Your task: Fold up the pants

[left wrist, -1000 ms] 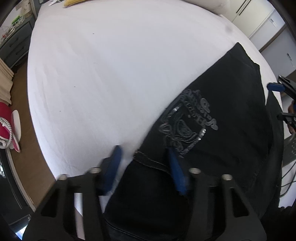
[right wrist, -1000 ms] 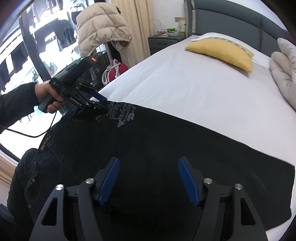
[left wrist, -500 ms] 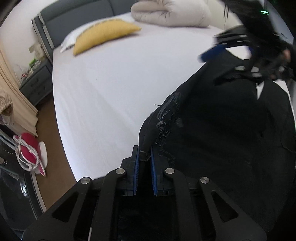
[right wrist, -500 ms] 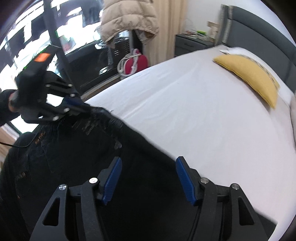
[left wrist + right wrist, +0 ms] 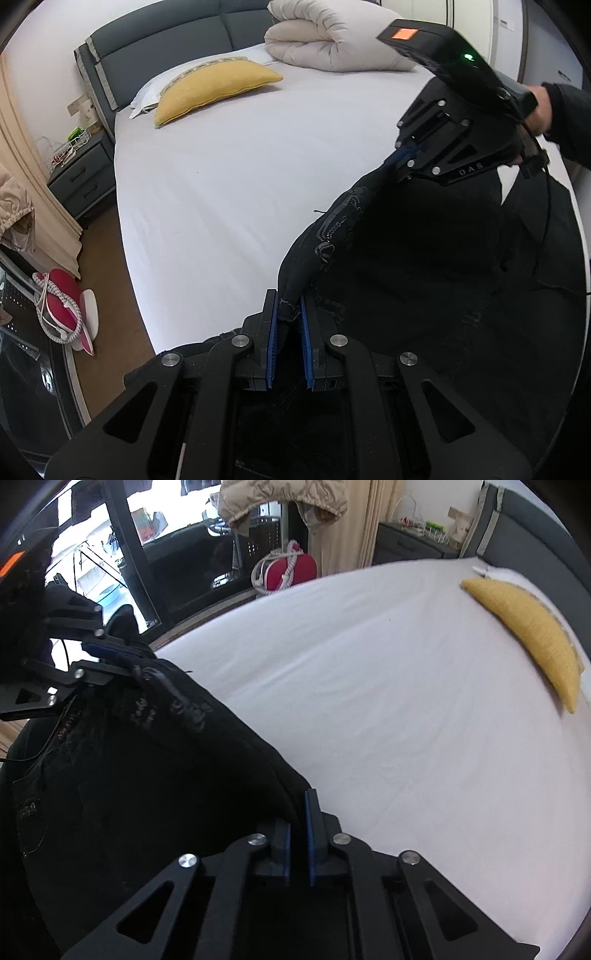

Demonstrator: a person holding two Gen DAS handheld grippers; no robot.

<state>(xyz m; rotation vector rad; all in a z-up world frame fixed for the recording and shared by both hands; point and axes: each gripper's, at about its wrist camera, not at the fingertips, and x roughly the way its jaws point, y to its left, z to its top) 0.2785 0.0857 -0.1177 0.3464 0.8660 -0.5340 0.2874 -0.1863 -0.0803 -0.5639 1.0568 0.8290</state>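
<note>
Black pants (image 5: 424, 266) with a silver print hang lifted above the white bed (image 5: 221, 177). My left gripper (image 5: 290, 314) is shut on the pants' upper edge near the print. My right gripper (image 5: 297, 823) is shut on the same edge farther along; it also shows in the left wrist view (image 5: 404, 157). The pants (image 5: 147, 775) stretch between both grippers, and the left gripper shows in the right wrist view (image 5: 110, 657). The lower part of the pants drapes down out of sight.
A yellow pillow (image 5: 214, 88) and a rolled duvet (image 5: 332, 40) lie at the head of the bed. A grey nightstand (image 5: 79, 177) stands beside the headboard. A red iron (image 5: 59, 299) sits on the wooden floor at the bedside.
Both grippers closed on the pants' edge, left first, then right, and lifted the fabric up off the bed.
</note>
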